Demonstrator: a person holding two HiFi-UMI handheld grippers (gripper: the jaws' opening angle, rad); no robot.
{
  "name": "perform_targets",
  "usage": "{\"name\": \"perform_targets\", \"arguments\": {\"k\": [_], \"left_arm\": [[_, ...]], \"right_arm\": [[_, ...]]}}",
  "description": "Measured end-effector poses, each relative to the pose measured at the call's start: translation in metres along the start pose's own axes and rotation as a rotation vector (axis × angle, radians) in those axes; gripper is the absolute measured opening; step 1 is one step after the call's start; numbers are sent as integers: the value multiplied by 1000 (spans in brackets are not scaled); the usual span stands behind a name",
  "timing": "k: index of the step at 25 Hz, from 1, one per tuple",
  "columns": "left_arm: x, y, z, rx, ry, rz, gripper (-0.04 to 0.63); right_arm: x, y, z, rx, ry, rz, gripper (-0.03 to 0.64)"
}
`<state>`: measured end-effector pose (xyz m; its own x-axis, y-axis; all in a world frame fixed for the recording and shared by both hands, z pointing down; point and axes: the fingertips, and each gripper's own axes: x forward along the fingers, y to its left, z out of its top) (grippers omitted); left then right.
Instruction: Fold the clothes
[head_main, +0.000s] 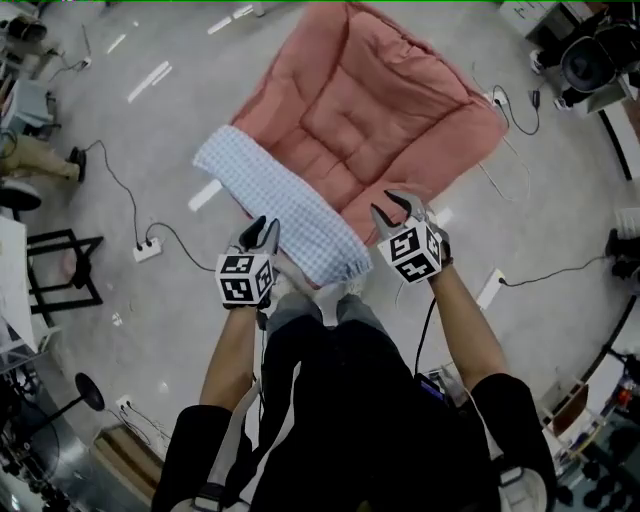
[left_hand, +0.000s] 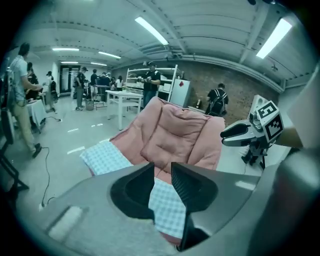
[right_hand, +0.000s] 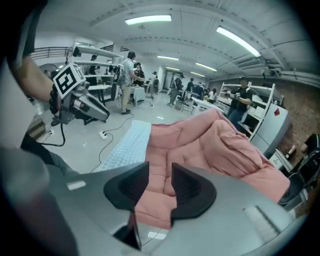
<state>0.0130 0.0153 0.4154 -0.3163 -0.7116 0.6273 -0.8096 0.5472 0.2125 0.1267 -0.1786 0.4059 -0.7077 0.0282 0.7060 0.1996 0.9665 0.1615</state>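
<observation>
Parted a little on the left gripper (left_hand: 162, 170): a narrow gap between the jaws, nothing pinched in it. Through that gap, only a look down onto the blue-and-white checked band (left_hand: 167, 205) lying lower. Parted a little as well on the right gripper (right_hand: 160, 172), again gripping nothing; beyond its gap, just the pink quilt (right_hand: 210, 145).

Both held in the air and angled downward, one at either side of the near end of the checked band, marker cubes turned up toward the head camera. Just behind them, the forearms and dark clothing of the person standing at the quilt's near corner.

Spread out on the floor (head_main: 150, 130), padded pink face upward, with one long edge turned over into that checked strip. Far sides of the quilt pushed up into raised rolls.

Further out on the floor: a white power strip (head_main: 147, 249) with a black cable, well apart from the quilt on the left, and more cables to the right. At the back of the room, white tables (left_hand: 122, 96), a shelf rack (left_hand: 135, 80), a brick wall (left_hand: 225, 75) and several people standing.
</observation>
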Motion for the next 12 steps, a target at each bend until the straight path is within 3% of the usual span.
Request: {"name": "perform_targets", "arguments": {"k": [6,10,12], "left_arm": [[-34,37,-38,-153,-18,159,115],[-42,65,-58,-282,-27,190,122],[-40,78,-67,-356,-29,191,155]], "right_arm": [[49,38,50,-106,-33,210,146],[79,65,72,-162,-18,281,146],[94,75,80,-185,-2,312,146]]}}
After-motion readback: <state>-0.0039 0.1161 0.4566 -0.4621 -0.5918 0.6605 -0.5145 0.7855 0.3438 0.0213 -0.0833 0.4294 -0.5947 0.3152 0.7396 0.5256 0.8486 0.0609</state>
